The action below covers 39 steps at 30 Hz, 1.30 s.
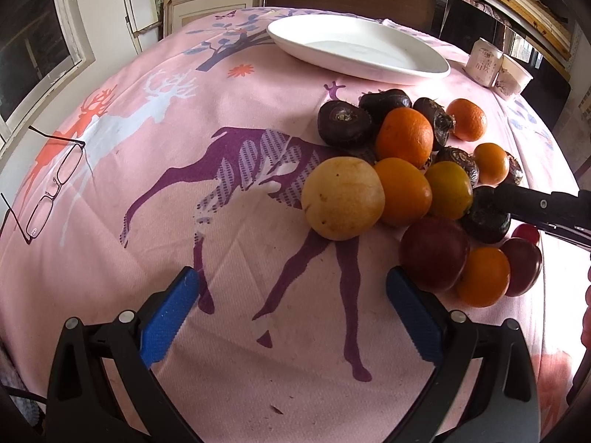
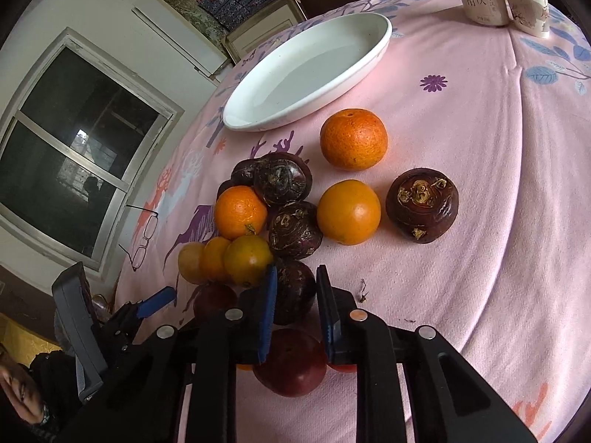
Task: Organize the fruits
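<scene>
Right wrist view: right tongs (image 2: 293, 295) clamp a dark water chestnut (image 2: 291, 291); left tongs (image 1: 291, 317) hover apart.

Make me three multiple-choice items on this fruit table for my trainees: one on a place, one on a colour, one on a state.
1. Where do the glasses lie?
A. On the plate
B. On the cloth, apart from the fruit
C. Among the oranges

2. What colour is the plate?
A. White
B. Blue
C. Black

3. How is the right tool?
A. Wide open over bare cloth
C. Resting in the plate
B. Closing around a dark fruit

Answers: 1 B, the glasses sit alone on the cloth's far side; 2 A, the plate is plain white; 3 B, the blue pads flank the dark fruit closely.
</scene>
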Each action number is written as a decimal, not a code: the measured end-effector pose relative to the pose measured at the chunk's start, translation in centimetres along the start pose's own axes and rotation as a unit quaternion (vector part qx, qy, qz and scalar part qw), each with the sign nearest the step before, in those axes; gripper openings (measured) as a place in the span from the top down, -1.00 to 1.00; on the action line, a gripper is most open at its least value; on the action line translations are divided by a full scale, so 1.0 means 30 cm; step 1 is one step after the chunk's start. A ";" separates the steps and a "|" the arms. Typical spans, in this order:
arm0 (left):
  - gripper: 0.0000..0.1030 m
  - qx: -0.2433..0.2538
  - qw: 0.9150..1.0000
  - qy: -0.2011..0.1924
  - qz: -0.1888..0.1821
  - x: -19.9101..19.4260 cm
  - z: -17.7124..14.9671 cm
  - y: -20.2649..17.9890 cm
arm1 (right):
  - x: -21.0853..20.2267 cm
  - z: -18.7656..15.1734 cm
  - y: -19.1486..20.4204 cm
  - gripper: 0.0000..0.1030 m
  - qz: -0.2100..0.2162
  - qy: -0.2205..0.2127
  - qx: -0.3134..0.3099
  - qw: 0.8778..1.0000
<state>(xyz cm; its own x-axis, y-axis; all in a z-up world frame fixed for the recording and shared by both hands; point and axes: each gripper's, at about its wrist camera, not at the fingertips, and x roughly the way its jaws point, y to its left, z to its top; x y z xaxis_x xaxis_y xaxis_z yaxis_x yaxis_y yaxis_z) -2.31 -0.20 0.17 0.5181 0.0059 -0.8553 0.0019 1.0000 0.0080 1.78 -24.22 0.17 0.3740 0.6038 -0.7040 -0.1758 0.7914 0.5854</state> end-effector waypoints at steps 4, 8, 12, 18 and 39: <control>-0.92 0.001 1.000 0.003 -0.005 0.001 0.004 0.005 | -0.021 -0.010 -0.019 0.62 0.027 0.006 0.008 1.000; -0.92 -0.026 0.999 0.002 -0.034 -0.005 0.017 0.041 | -0.033 -0.029 -0.024 0.63 0.060 0.014 0.017 0.998; -0.92 -0.073 0.994 -0.003 -0.087 -0.010 0.036 0.086 | -0.060 -0.047 -0.011 0.70 0.076 0.001 0.014 0.997; -0.92 -0.049 0.990 -0.009 -0.131 -0.018 0.077 0.034 | -0.090 -0.030 0.042 1.00 0.062 -0.022 -0.017 0.998; -0.92 0.026 0.981 -0.017 -0.193 0.074 0.161 -0.034 | -0.087 -0.024 0.019 -0.91 0.041 -0.033 -0.006 0.999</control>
<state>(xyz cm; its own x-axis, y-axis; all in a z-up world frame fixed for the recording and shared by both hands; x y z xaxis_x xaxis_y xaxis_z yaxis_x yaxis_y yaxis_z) 2.97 -1.23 0.78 0.4982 -0.3735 -0.7825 0.2465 0.9262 -0.2851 0.04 -25.26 2.04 0.4178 0.6588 -0.6257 -0.2191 0.7414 0.6343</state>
